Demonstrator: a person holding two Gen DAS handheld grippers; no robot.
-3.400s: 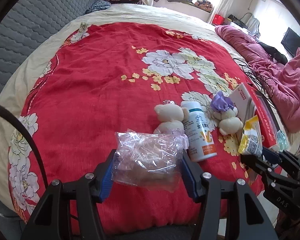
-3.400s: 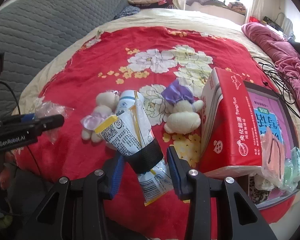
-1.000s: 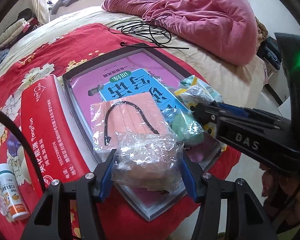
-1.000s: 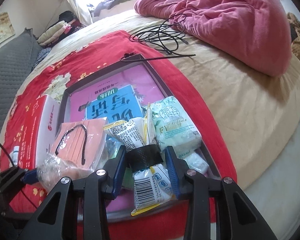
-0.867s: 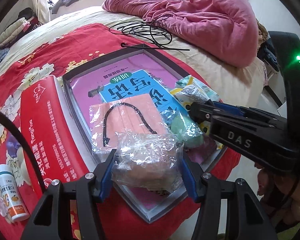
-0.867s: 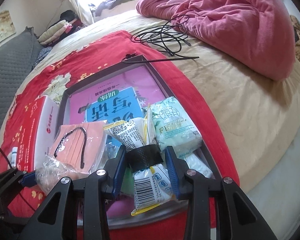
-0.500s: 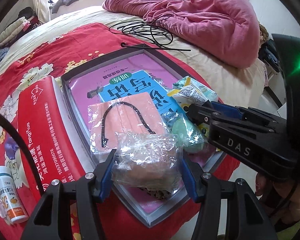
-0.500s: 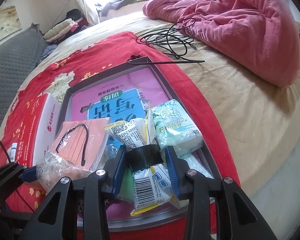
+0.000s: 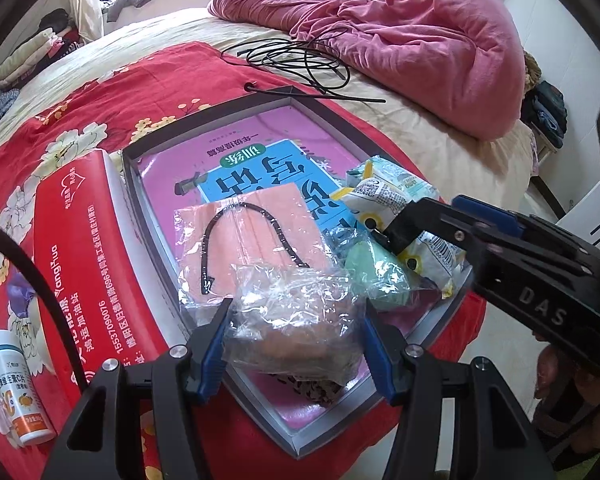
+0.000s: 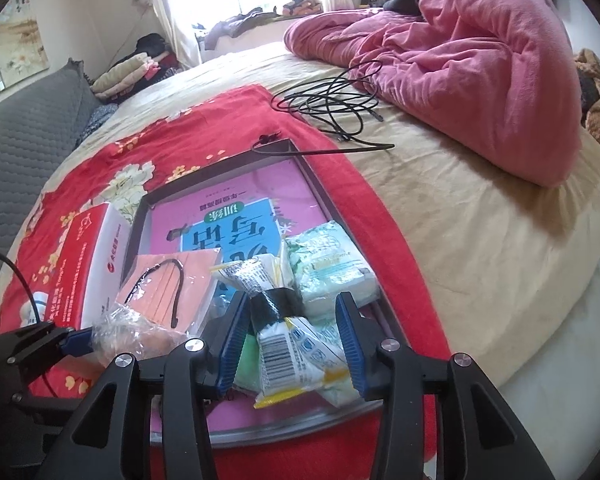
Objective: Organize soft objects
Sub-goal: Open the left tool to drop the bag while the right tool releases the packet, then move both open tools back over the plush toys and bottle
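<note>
My left gripper (image 9: 296,340) is shut on a crumpled clear plastic bag (image 9: 296,328) over the near corner of the grey tray (image 9: 308,100). My right gripper (image 10: 288,332) has its jaws spread open around a white and yellow snack packet (image 10: 284,344) with a black band, which rests on the packets in the tray (image 10: 332,196). The tray holds a pink and blue booklet (image 9: 240,160), a bagged pink face mask (image 9: 252,240), a green soft pack (image 9: 372,276) and a white-green tissue pack (image 10: 328,268).
A red box (image 9: 76,248) lies left of the tray, with a white pill bottle (image 9: 16,396) and a purple-capped plush (image 9: 20,292) beyond it. Black cables (image 10: 336,104) and a pink quilt (image 10: 480,72) lie behind the tray. The bed edge drops off on the right.
Both grippers swung from the floral bedspread to the tray carrying their items. In the last half second my right gripper's jaws spread apart, and the snack packet now lies loose between them.
</note>
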